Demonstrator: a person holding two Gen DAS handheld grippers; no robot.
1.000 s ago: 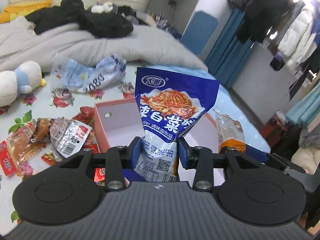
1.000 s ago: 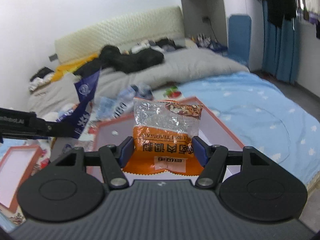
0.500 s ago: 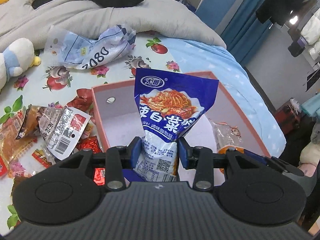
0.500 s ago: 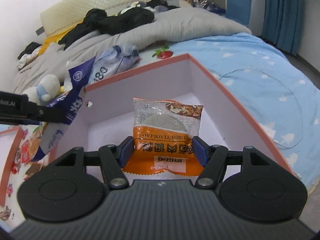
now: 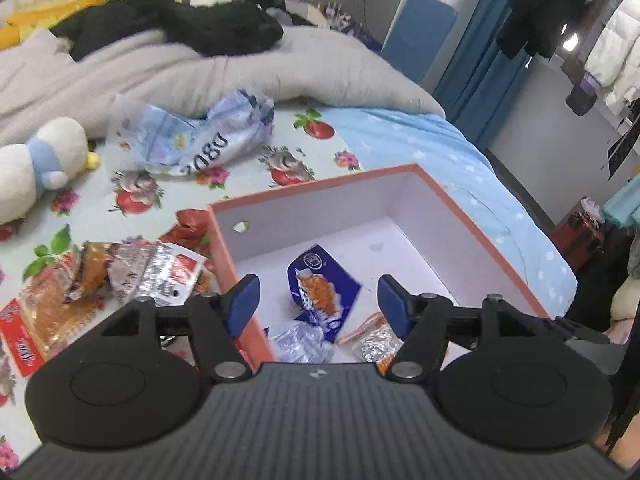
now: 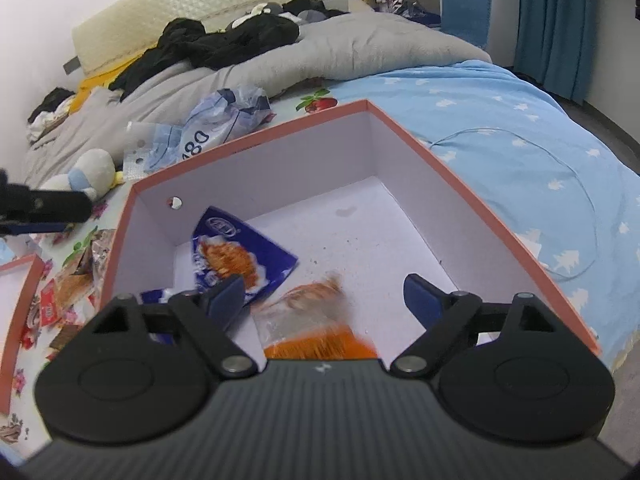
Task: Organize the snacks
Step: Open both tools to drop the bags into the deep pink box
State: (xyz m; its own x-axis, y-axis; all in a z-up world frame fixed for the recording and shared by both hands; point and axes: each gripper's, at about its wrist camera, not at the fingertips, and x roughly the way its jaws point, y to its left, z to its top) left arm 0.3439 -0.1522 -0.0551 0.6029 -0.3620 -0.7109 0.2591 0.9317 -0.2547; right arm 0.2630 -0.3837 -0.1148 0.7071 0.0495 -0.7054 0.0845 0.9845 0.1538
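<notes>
An orange-rimmed cardboard box (image 5: 480,232) with a white inside lies on the bed. A blue noodle-snack packet (image 5: 324,292) lies loose on its floor. My left gripper (image 5: 318,286) hovers above it with the jaws opening and the pads clear of it. In the right wrist view the box (image 6: 440,184) fills the middle, with the blue packet (image 6: 240,256) by its left wall. An orange packet (image 6: 316,328), blurred, is dropping free between the opening jaws of my right gripper (image 6: 324,286). Neither gripper holds anything.
Several loose snack packets (image 5: 120,276) lie left of the box, by a white plush toy (image 5: 36,168) and a crumpled blue plastic bag (image 5: 200,140). The box lid (image 6: 20,280) lies far left. A grey duvet (image 5: 280,68) and black clothes (image 5: 224,28) are behind.
Both grippers sank toward the box and opened. The blue packet left the left jaws and lies in the box; the orange packet slipped out of the right jaws.
</notes>
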